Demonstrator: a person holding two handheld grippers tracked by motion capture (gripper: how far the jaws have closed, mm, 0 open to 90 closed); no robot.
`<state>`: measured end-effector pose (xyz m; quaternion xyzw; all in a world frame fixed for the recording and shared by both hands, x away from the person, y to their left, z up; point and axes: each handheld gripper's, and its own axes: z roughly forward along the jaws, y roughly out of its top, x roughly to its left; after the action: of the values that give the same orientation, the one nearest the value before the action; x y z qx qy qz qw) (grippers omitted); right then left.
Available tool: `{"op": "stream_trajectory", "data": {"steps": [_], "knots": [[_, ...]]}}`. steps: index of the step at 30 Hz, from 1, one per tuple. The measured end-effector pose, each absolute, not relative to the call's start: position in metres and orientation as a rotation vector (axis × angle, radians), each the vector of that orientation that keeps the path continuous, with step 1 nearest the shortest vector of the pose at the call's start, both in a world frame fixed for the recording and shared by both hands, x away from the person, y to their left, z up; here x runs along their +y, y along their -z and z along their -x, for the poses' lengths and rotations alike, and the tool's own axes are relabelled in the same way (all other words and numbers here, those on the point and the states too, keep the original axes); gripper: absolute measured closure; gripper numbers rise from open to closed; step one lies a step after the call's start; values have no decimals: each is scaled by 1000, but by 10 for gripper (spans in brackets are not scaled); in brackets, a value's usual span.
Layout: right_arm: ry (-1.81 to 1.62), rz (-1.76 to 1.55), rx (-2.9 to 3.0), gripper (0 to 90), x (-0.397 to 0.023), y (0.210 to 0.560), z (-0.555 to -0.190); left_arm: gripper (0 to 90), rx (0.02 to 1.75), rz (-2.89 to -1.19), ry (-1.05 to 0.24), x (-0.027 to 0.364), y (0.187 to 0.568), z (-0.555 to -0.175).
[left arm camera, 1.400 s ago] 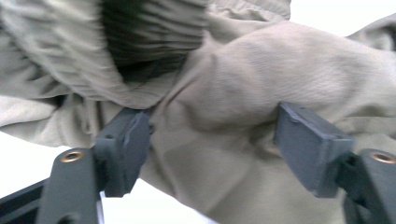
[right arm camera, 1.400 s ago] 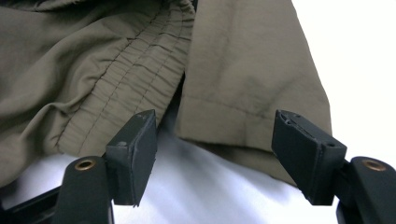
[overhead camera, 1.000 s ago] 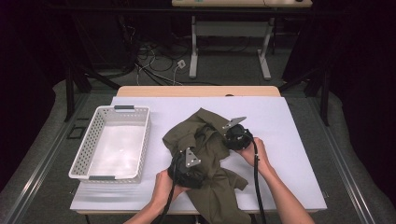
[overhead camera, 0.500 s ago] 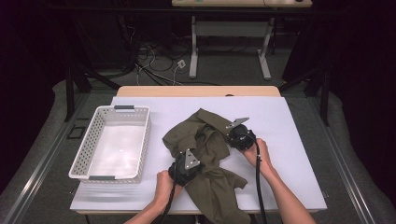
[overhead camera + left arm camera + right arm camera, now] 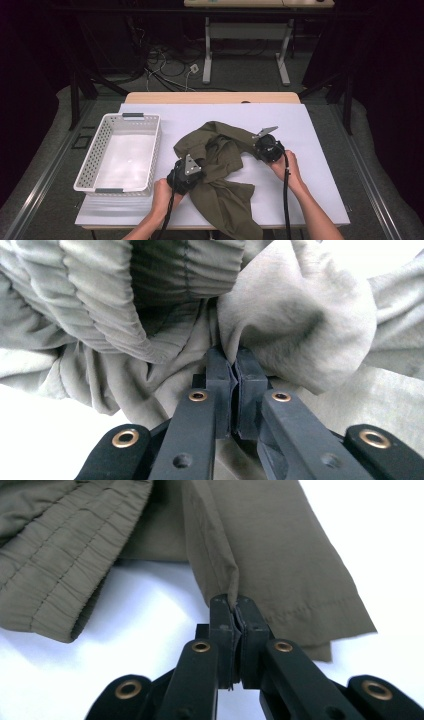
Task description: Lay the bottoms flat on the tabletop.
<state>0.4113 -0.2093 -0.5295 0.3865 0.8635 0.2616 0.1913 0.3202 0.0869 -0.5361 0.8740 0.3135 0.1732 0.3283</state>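
Observation:
An olive-green garment (image 5: pixel 220 167) lies crumpled on the white table top (image 5: pixel 310 200), and one end hangs over the near edge. My left gripper (image 5: pixel 199 169) is at the garment's left side and is shut on a fold of the cloth (image 5: pixel 280 325), with gathered fabric bunched above its jaws. The left gripper (image 5: pixel 234 360) has its pads pressed together on that fold. My right gripper (image 5: pixel 254 146) is at the garment's right side. The right gripper (image 5: pixel 234 602) is shut on a thin pinch of a flat, hemmed panel (image 5: pixel 280 555), beside an elastic gathered band (image 5: pixel 55 555).
A white perforated basket (image 5: pixel 150 145) stands to the left of the garment with nothing in it. Bare white table top lies to the right and behind. Beyond the table are desk legs and cables on the floor.
Both hands have drawn slightly apart, the left toward the basket and the right toward the table's right side. The cloth between them is pulled out a little.

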Motion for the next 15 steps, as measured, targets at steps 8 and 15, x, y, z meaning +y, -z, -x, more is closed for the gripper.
{"op": "stream_trajectory", "data": {"steps": [8,15], "knots": [[-729,-983,2451,534,-190,532,-418,543,835,-2264,-456,79,524,-314],[-725,-948,2447,447,-178,536,-428,383,823,-2225,-428,73,515,-309]]}}
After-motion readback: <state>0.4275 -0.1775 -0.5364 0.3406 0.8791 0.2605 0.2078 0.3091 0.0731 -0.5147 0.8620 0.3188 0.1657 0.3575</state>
